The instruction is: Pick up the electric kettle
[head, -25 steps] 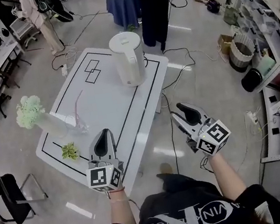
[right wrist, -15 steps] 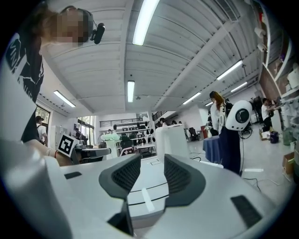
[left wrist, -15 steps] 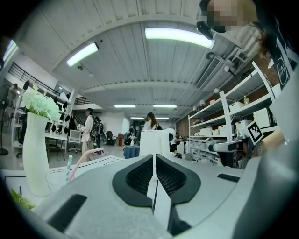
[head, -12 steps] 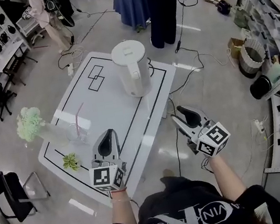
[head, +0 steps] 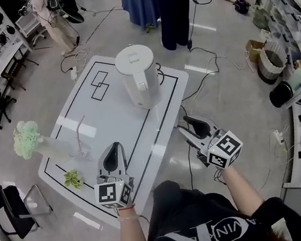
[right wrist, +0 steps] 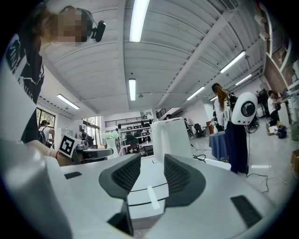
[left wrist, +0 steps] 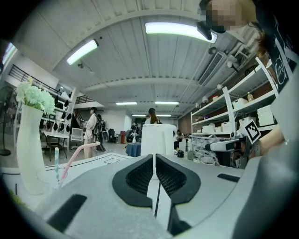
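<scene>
Kettle (left wrist: 156,136): lower body and base hidden behind the left claw (left wrist: 154,158), dead ahead of its jaws; likewise ahead of the right claw (right wrist: 150,161). Vase (left wrist: 29,149), left of the left claw: foot hidden by the claw's housing. Figures (left wrist: 91,126) far beyond: too small to make out.

Bright room, long ceiling lights (left wrist: 180,29) glowing white, shiny floor (head: 231,92) glare, round bent edges, dark corners, sharp middle.
</scene>
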{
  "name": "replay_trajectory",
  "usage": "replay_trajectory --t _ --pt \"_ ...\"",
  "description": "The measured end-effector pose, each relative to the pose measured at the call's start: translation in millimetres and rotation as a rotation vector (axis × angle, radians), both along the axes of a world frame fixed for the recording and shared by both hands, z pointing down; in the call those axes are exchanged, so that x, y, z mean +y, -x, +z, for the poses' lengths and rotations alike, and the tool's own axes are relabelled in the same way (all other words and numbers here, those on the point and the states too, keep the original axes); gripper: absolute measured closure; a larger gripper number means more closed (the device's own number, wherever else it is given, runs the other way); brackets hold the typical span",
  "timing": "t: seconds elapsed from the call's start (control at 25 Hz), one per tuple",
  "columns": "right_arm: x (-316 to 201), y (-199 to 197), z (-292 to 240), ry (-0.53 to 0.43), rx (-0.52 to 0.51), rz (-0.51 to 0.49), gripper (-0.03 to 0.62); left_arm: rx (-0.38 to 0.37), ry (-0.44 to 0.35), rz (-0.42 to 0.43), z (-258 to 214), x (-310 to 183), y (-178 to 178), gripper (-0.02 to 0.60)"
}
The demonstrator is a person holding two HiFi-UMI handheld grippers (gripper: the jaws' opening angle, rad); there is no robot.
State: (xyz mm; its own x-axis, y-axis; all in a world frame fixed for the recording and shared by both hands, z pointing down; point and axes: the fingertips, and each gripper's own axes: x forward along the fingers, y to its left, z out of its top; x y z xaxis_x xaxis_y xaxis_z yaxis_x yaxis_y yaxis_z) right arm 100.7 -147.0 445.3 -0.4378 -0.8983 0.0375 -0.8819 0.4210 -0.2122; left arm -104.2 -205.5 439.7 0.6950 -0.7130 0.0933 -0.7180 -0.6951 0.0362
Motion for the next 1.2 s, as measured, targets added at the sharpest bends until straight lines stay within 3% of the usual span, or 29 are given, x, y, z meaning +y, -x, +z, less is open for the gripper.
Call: replay_trajectory --t 0.4,0.6,1.2 --pt "-24 5 4 -0.004 0.023 -0.050 0.456 -0.017 0.019 0.028 7 -16 -14 0.558" --pt "-50 6 1 -0.004 0.027 -0.068 0.454 0.012 0.021 0.024 5 -43 -22 0.558" --pt "-121 26 -18 -0.036 0.027 -0.181 0.424 -0.028 0.022 0.077 17 -89 -44 0.558"
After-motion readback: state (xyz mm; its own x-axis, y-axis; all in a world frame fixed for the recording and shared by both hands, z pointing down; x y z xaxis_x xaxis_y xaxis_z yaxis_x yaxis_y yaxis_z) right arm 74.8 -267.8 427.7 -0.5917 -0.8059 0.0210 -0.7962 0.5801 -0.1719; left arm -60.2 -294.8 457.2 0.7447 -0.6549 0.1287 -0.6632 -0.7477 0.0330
